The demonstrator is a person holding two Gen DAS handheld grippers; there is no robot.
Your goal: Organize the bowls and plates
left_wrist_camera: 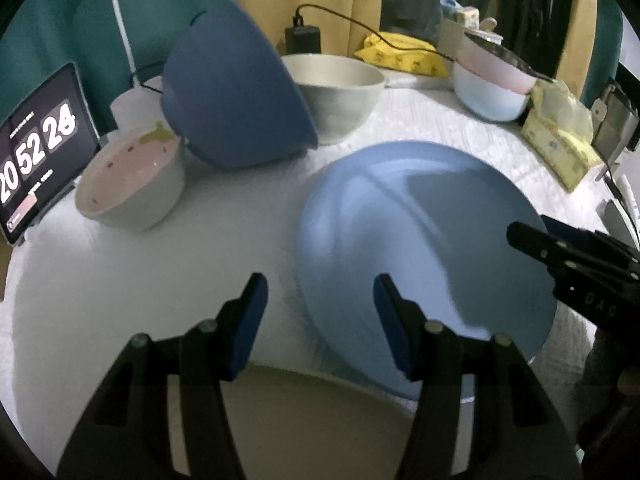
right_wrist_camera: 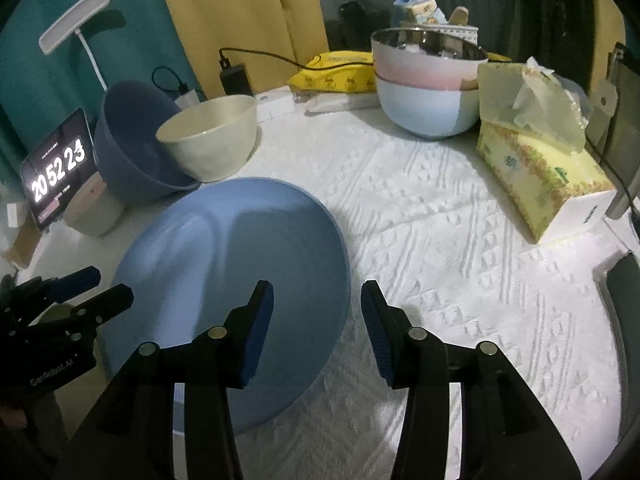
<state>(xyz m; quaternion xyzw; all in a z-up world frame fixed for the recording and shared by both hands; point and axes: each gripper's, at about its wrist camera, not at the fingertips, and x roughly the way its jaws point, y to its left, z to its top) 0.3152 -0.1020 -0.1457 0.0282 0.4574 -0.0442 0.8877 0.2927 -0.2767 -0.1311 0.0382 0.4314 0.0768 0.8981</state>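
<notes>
A large light blue plate (left_wrist_camera: 424, 264) (right_wrist_camera: 240, 272) lies on the white cloth near the table's front edge. My left gripper (left_wrist_camera: 320, 292) (right_wrist_camera: 108, 286) is open, and the plate's left rim falls between its fingers without the pads pressing on it. My right gripper (right_wrist_camera: 318, 300) (left_wrist_camera: 528, 232) is open over the plate's right rim, one finger above the plate and one above the cloth. Behind the plate a dark blue bowl (left_wrist_camera: 236, 96) (right_wrist_camera: 132, 152) leans tilted against a cream bowl (left_wrist_camera: 336, 92) (right_wrist_camera: 208, 140). A pale bowl with pink residue (left_wrist_camera: 132, 180) stands at the left.
A pink bowl nested in a light blue one (right_wrist_camera: 424, 92) stands at the back right beside a tissue box (right_wrist_camera: 536, 176). A tablet clock (left_wrist_camera: 36, 148), a lamp (right_wrist_camera: 76, 32), a charger and a yellow packet (right_wrist_camera: 332, 72) line the back. Something tan and round (left_wrist_camera: 300, 420) lies under my left gripper.
</notes>
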